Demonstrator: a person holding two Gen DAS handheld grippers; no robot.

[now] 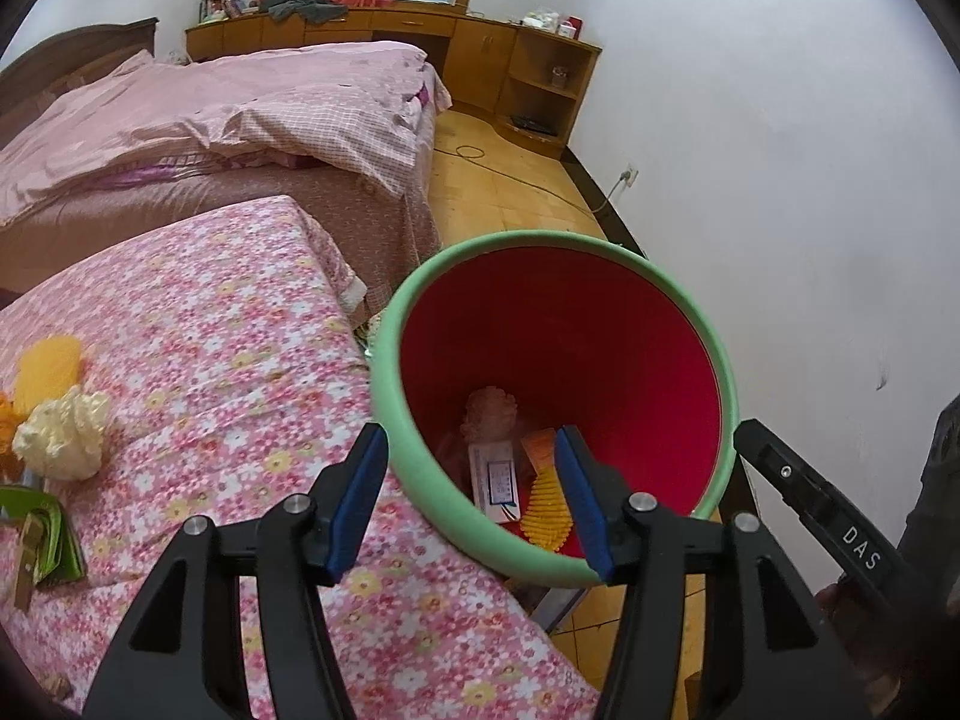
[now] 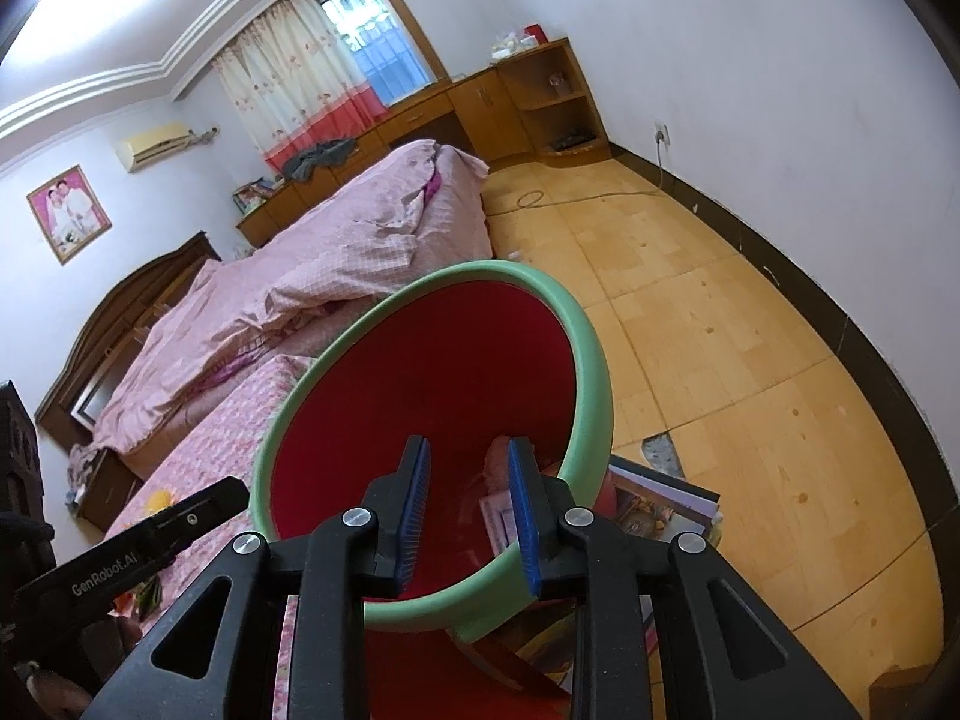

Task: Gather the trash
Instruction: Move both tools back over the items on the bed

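A red trash bin with a green rim (image 1: 717,354) stands beside the table covered in pink floral cloth (image 1: 240,372). In the bin lie a yellow ridged wrapper (image 1: 546,507), a white box (image 1: 497,480) and a pinkish crumpled wad (image 1: 491,411). My left gripper (image 1: 471,492) is open and empty, over the bin's near rim. On the table at the left lie a cream crumpled wad (image 1: 63,435), a yellow piece (image 1: 48,369) and a green packet (image 1: 45,531). My right gripper (image 2: 469,510) is open and empty above the bin (image 2: 591,360).
A bed with a pink quilt (image 1: 210,114) lies behind the table. Wooden cabinets (image 1: 510,66) line the far wall. Books (image 2: 660,504) lie on the wooden floor (image 2: 750,360) beside the bin. A cable (image 1: 540,180) runs to a wall socket.
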